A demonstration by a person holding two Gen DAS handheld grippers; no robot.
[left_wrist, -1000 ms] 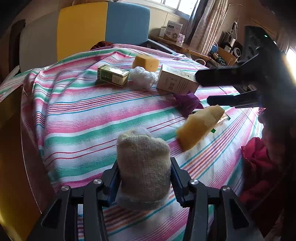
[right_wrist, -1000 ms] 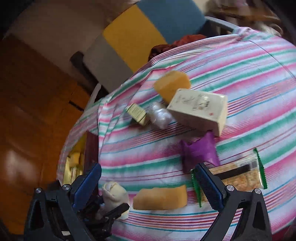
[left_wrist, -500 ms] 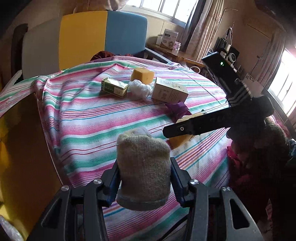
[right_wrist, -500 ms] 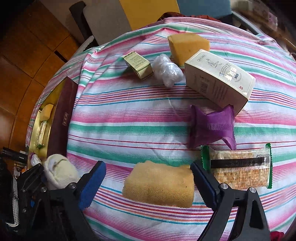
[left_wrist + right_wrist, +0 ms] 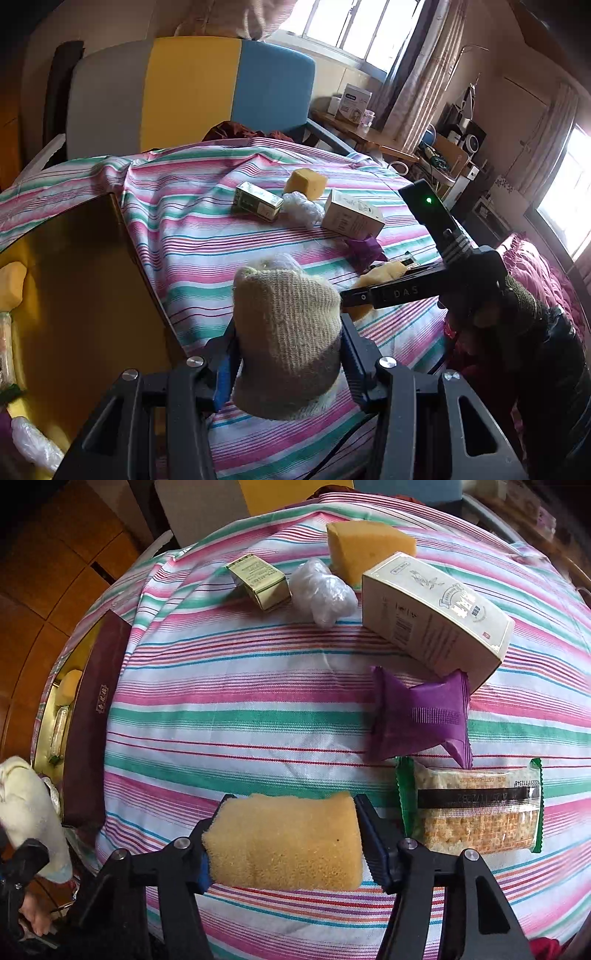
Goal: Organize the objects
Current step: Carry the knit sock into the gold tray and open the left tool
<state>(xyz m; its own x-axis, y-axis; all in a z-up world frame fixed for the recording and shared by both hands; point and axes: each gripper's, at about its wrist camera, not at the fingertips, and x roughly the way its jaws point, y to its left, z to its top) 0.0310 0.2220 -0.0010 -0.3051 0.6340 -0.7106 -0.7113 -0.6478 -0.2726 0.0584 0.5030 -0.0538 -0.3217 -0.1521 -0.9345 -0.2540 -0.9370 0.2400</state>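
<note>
Far left, there's the yellow-lined box sitting off the edge of the striped cloth, and it already has a sponge piece and some wrapped bits lying in it. By the look of it, that's where things are being collected. The left gripper is clamped on a knitted sock, held up off the cloth near that box, the fingers pressing into both sides so the soft bundle can't slip. My read: it's headed for the box.

Moving right, the right gripper has its fingers pressed against both ends of a yellow sponge at the near edge of the cloth. It's gripped lengthwise, and whether it has left the cloth yet I can't tell.

Just beside the sponge on the right lies a cracker packet, with a purple sachet touching its top edge. Further back, a row waits: small green carton, crumpled plastic bag, second sponge block, and a cream box. All untouched, so plenty is left to sort.
</note>
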